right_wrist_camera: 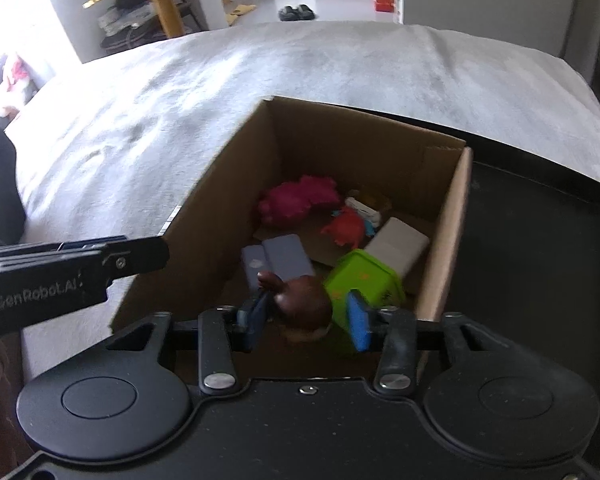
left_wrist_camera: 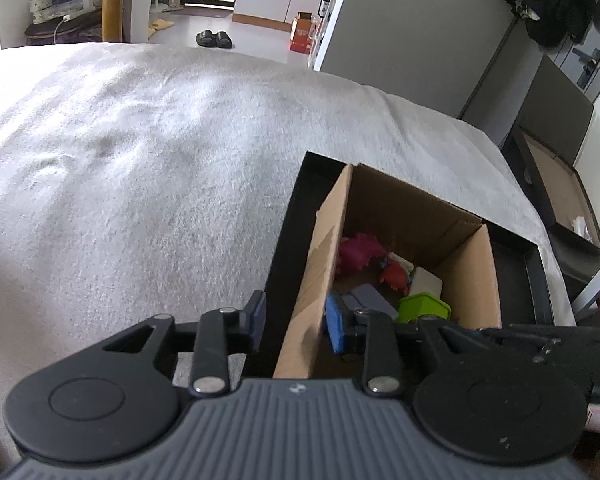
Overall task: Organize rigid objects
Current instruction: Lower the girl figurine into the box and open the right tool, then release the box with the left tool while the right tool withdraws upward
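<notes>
Grey bedding is lying under the cardboard box. Right gripper is squeezing a glossy dark-brown toy — rounded, its nub pointing up-left. Left gripper — jaws parted, straddling the box wall without pinching it.

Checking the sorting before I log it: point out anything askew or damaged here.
The cardboard box's left wall has a torn, peeled patch on its inner face. The left tool straddles that wall without gripping. The right tool holds a brown toy over the box. Nothing spilled.
</notes>
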